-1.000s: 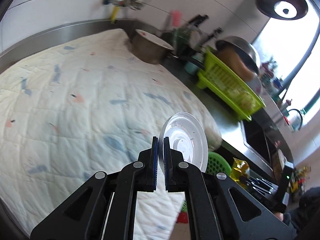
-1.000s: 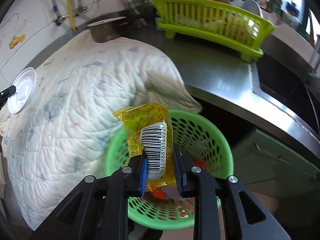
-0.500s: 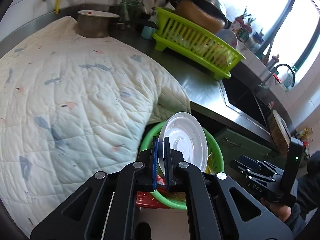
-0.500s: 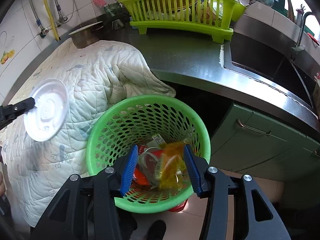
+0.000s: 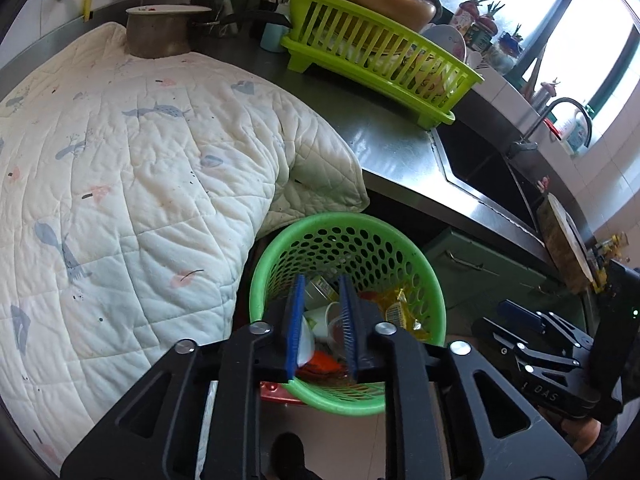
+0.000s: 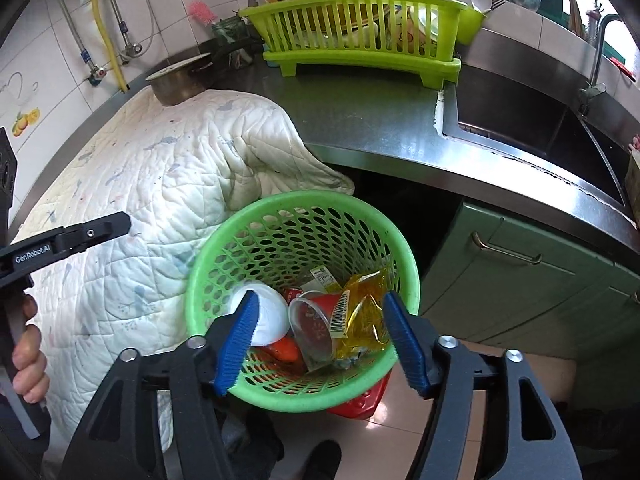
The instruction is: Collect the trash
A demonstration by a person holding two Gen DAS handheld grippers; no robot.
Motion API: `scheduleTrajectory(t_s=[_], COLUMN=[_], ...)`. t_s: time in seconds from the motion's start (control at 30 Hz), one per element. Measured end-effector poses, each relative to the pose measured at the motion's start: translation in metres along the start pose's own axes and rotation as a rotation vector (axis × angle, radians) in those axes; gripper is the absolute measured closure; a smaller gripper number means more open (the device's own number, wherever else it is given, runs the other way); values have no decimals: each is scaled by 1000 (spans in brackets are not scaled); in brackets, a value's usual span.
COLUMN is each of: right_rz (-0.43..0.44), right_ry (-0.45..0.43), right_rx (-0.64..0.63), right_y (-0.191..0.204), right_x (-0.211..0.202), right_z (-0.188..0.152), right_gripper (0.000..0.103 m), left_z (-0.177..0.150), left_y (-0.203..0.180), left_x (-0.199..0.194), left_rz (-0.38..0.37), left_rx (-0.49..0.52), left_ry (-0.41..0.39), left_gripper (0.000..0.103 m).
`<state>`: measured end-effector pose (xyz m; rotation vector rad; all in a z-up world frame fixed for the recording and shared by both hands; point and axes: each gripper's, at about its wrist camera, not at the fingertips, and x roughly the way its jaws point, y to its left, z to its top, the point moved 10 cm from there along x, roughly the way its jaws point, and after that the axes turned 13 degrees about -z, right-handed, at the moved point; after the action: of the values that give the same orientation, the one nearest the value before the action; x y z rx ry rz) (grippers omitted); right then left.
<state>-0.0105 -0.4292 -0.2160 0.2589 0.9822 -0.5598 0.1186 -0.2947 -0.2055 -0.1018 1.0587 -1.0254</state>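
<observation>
- The left gripper (image 5: 320,320), jaws just parted and empty, hangs over the green basket (image 5: 404,236); pulling out carelessly could hook its rim.
- The right gripper (image 6: 320,336), opened wide and empty, risks likewise.
- The white lid (image 6: 266,312) and yellow wrapper (image 6: 360,320) lie inside (tipping would spill them).

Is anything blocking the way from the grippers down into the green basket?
No. Both the left gripper and right gripper hang open above the basket, jaws just opened, empty. The lid and yellow wrapper lie inside.

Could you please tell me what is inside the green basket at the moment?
Inside the green basket lie a white lid, a clear cup, a yellow wrapper and red scraps. Whatever lies beneath them is covered.
</observation>
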Motion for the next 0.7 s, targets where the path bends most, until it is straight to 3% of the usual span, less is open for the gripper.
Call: scheduleTrajectory(t_s=[0.3,0.7], right_rz=[46,112], right_ry=[-56,-156], right_rx=[-27,-149], right_y=[22,80], right_x=[-22,-53], right_z=[14,36], right_gripper=[24,16], left_z=[11,30], left_y=[0,24], left_x=[-40,-132], left_rz=[53,256], left_rx=[16,36], left_ry=[-87,-289], left_gripper=[51,16])
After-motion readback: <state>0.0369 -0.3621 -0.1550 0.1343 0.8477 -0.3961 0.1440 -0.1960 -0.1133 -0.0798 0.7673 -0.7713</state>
